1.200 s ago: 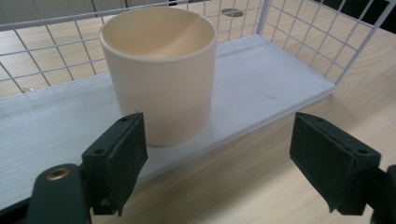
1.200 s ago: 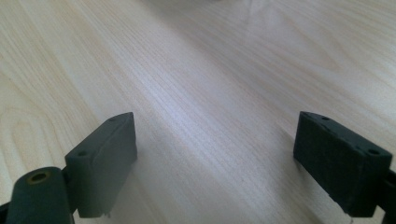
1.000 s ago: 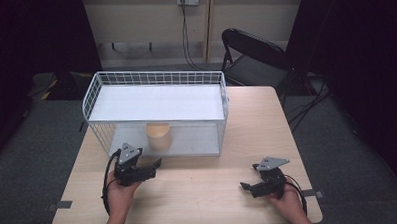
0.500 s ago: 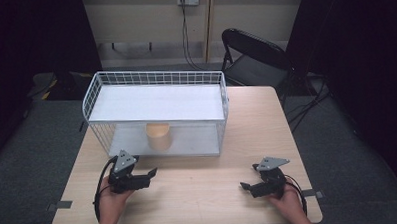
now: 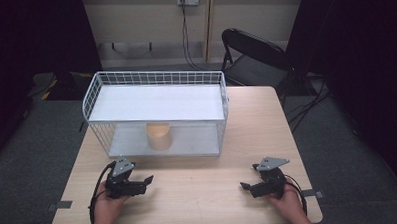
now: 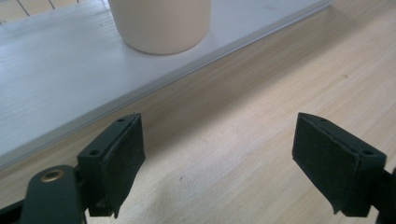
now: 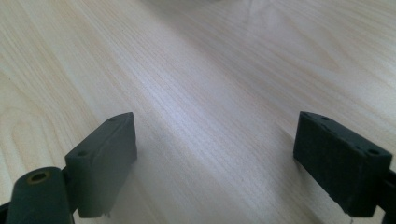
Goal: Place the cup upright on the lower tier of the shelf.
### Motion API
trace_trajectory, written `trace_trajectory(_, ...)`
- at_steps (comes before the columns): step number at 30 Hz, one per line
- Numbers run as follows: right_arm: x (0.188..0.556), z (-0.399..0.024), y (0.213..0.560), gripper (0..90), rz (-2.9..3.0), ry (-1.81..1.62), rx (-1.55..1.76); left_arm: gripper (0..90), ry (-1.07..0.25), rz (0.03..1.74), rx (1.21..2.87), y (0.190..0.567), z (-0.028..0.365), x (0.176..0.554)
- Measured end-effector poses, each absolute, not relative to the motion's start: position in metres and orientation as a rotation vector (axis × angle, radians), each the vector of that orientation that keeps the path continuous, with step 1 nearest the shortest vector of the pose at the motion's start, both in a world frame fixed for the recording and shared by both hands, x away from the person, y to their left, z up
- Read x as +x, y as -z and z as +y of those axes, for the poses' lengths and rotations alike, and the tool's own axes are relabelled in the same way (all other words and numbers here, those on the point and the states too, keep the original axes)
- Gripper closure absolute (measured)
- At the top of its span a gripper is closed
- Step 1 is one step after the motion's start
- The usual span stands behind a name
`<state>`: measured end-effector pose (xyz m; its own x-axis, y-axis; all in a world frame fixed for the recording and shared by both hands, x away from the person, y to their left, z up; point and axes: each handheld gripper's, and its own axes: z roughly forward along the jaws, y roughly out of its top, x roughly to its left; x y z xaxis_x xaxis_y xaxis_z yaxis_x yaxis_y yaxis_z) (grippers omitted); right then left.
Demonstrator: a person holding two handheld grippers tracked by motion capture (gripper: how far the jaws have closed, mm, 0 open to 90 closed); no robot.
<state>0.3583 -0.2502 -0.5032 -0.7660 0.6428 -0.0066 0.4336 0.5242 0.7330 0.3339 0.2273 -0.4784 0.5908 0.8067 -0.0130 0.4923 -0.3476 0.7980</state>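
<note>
Pale wood makes up the table (image 5: pixel 199 192), the largest thing here, and on its far half stands a white wire rack (image 5: pixel 156 113) with a flat top shelf and a white base board. Under that shelf, on the base board and near the open front edge, sits a tan cup (image 5: pixel 159 136), upright and touching nothing else. Behind the table a black folding chair (image 5: pixel 254 55) stands against the wall.

Nearer the person, the left gripper (image 5: pixel 146 181) rests low over the bare wood, well short of the rack, its jaws spread wide with nothing between them; in the left gripper view the cup (image 6: pixel 161 23) stands ahead and a little to the side. The right gripper (image 5: pixel 245 186) lies by the opposite near corner, jaws likewise apart and empty, over plain tabletop.

As for progress, the cup looks already placed in the rack, or else not yet fetched; the pictures alone do not settle which. Both hands seem parked.

The cup's top is cut off in the left gripper view and shaded by the shelf from above, so whether it holds anything cannot be made out.
</note>
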Motion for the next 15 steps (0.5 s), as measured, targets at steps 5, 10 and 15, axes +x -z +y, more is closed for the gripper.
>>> trace_trajectory(5,0.358,-0.25,0.503,12.7,2.489,-1.083,0.902,16.3,-0.489,1.048,2.016,0.483,0.23,0.333)
trace_trajectory(10,0.358,-0.25,0.503,12.7,2.489,-1.083,0.902,16.0,-0.477,1.068,2.019,0.488,0.235,0.331)
trace_trajectory(15,0.358,-0.25,0.503,12.7,2.491,-1.083,0.902,15.8,-0.485,1.071,2.024,0.49,0.237,0.331)
